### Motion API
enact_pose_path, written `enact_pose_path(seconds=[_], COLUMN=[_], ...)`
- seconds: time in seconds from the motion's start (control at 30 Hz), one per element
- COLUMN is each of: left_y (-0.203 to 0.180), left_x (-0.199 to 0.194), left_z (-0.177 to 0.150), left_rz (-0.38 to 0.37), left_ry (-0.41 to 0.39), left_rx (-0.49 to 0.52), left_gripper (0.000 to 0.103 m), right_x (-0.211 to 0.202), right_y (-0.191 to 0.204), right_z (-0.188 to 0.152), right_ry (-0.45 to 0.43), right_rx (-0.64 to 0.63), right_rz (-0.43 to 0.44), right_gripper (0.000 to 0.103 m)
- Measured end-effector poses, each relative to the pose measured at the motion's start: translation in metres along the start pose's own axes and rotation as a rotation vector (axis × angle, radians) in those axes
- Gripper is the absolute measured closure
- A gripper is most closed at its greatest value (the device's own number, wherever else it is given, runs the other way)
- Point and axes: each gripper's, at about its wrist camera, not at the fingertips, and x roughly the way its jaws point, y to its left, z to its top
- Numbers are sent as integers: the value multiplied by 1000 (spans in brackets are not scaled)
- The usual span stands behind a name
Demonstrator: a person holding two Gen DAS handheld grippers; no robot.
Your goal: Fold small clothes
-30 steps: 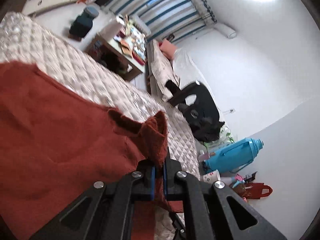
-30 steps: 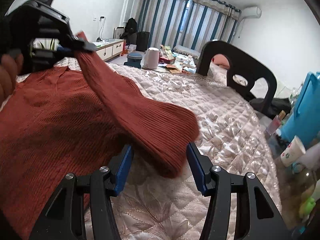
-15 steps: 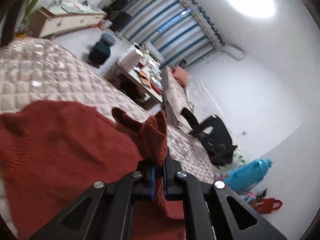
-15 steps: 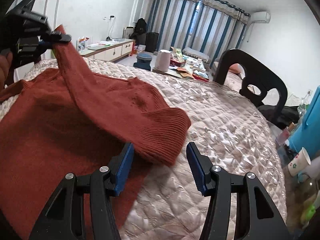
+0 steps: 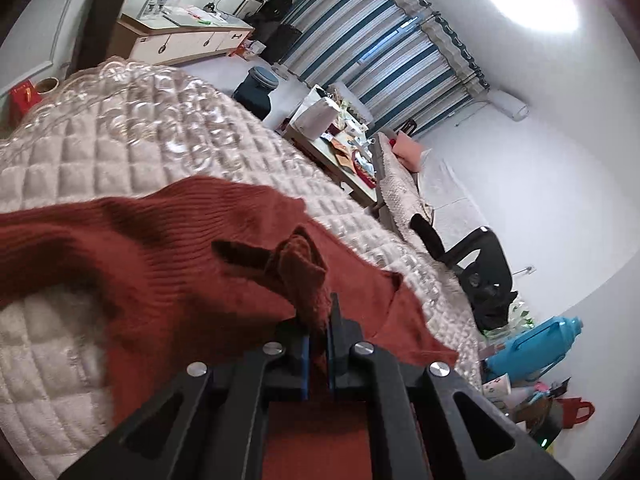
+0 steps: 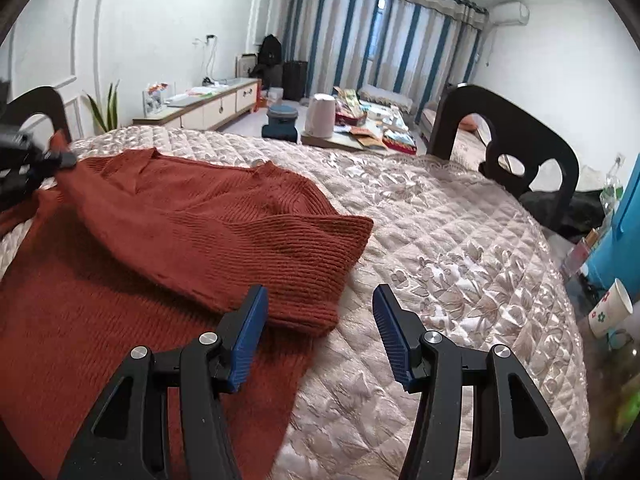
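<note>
Left gripper (image 5: pixel 317 344): you have carried it, with the pinched sweater edge, from high over the garment down and out to the far left, low near the quilt (image 6: pixel 460 248).
Sleeve (image 6: pixel 224 236): you have pulled it from a raised, hanging drape to lying flat across the sweater (image 6: pixel 80 320) body.
Cuff (image 6: pixel 320 272): it has dropped onto the fabric, ahead of your right gripper (image 6: pixel 318 334).

No legible text, label, brand, number or sign is present on any object in either view; printed items are too blurred.
</note>
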Motion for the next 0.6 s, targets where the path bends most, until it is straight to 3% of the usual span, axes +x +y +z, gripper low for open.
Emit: enact_pose_path(seconds=[0.23, 0.43, 0.53, 0.6], left_y=[21, 25, 29, 35], left_x=[3, -12, -22, -28], left_z=[-14, -17, -13, -11], left_rz=[39, 89, 110, 118], left_ry=[53, 37, 22, 21], left_rx=[-2, 44, 52, 37], left_gripper=[94, 82, 79, 67], right_x=[28, 43, 33, 26], right_y=[-6, -5, -2, 3], right_z=[11, 15, 22, 27], right_ry=[110, 183, 146, 105], right_rx=[114, 78, 85, 85], right_rz=[10, -38, -45, -2], right_gripper=[48, 48, 48, 48])
